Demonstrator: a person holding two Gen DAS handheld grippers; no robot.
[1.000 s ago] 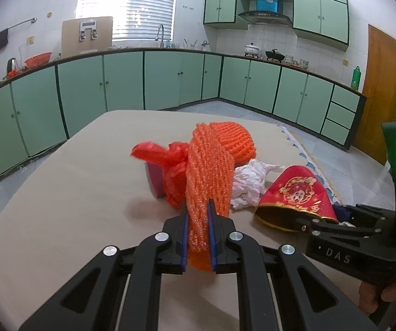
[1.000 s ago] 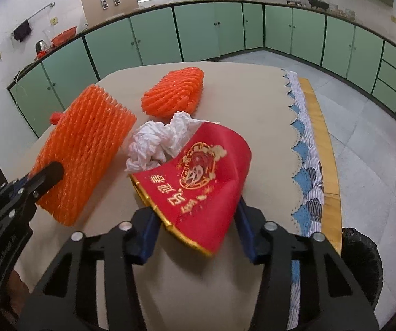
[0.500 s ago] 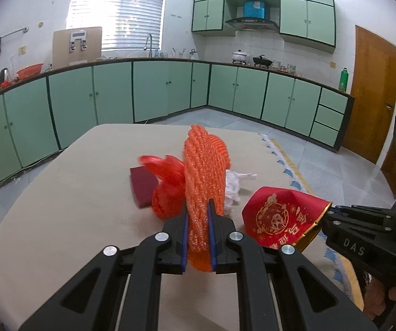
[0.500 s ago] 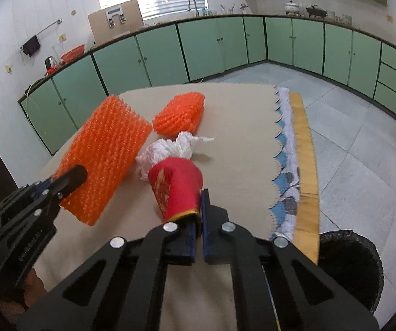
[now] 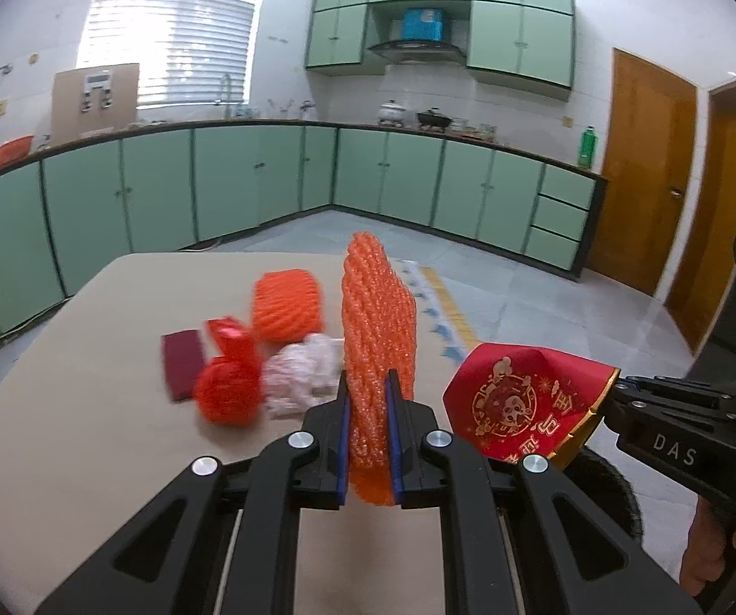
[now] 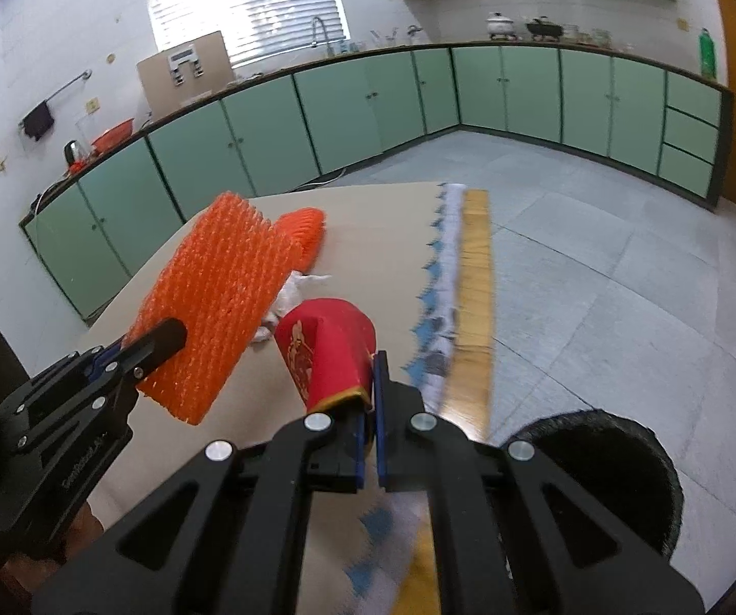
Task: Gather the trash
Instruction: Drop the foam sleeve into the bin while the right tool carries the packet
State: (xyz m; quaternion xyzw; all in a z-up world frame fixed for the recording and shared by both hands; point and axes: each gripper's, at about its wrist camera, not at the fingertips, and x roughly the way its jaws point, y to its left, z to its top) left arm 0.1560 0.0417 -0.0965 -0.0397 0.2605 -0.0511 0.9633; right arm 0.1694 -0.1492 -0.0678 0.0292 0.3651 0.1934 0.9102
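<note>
Standing upright between the closed jaws of the left gripper [image 5: 366, 430], an orange foam net [image 5: 378, 338] is held above the table [image 5: 76, 410]. A red packet [image 6: 329, 351] is pinched by the closed right gripper [image 6: 368, 410], clear of the tabletop. Behind them, a second orange net [image 5: 288, 305], crumpled tissue [image 5: 298, 376] and a red bag [image 5: 227, 384] are left on the table. A black bin [image 6: 608, 466] is seen below the table's edge.

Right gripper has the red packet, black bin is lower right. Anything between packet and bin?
Nothing visible. The right gripper is shut on the red packet, held above the table edge. The black bin sits on the floor beside the table, mouth open, with only bare floor and the tablecloth fringe between.
</note>
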